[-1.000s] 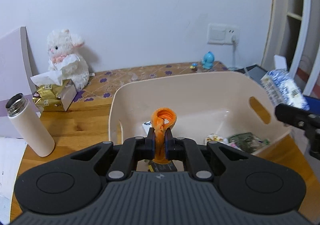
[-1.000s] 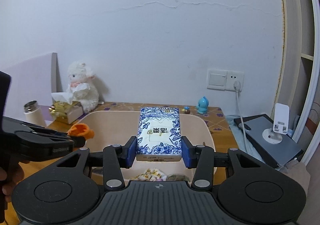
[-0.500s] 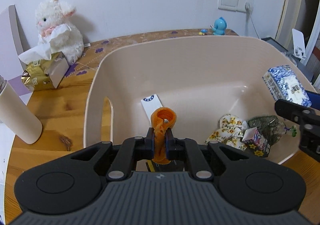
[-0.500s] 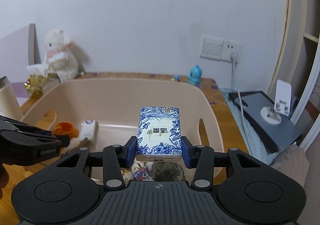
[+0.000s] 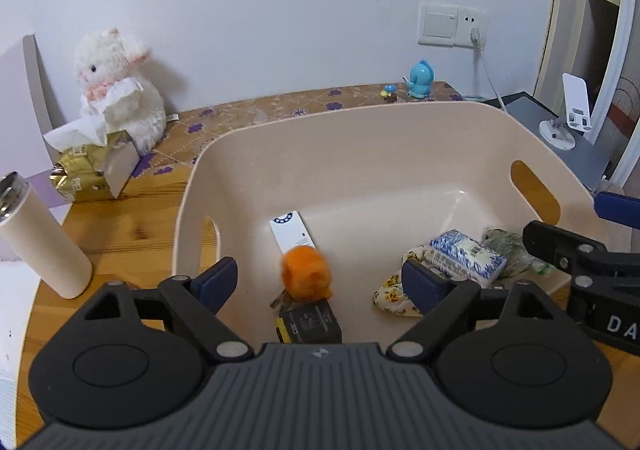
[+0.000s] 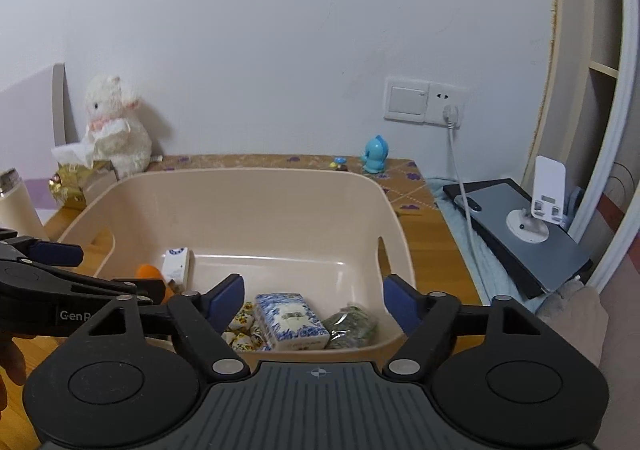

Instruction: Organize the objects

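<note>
Both claws stand wide and empty over the beige plastic tub. The fuzzy orange ball lies low centre in the frame, between the left claw tips; the blue-and-white tissue pack lies low centre, long axis pointing away, below the right claw.

1. The left wrist view looks down past its tool into the tub, close.
2. The right wrist view faces the same tub, wall behind, sitting lower-centre of frame.
</note>
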`<move>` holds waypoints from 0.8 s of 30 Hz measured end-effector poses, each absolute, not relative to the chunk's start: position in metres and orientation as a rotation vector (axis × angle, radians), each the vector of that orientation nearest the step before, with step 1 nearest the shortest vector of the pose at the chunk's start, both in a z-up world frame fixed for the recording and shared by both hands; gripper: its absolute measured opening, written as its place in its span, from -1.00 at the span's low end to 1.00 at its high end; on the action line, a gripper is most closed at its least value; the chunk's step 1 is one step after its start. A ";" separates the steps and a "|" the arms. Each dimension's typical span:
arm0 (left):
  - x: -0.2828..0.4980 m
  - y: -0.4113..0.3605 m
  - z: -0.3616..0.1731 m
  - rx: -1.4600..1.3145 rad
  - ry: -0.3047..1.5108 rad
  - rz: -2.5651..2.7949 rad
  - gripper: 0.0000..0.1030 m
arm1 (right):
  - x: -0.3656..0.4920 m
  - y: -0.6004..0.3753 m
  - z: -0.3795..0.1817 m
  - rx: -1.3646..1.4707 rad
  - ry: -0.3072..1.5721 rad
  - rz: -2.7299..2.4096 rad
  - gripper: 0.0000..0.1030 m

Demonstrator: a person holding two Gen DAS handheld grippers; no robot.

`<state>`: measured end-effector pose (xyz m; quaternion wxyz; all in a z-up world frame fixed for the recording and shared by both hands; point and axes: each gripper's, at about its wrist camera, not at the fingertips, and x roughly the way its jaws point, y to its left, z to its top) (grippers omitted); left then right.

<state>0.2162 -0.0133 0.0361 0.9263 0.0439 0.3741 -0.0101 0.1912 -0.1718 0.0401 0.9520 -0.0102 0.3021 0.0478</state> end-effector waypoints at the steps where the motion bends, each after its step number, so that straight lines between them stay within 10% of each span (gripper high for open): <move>1: 0.214 -0.013 0.039 0.089 0.764 -0.022 0.74 | 0.188 -0.174 0.042 -0.011 0.611 0.094 0.69; 24: 0.111 -0.003 0.073 0.054 0.706 -0.042 0.75 | 0.098 -0.178 0.075 -0.015 0.515 0.090 0.88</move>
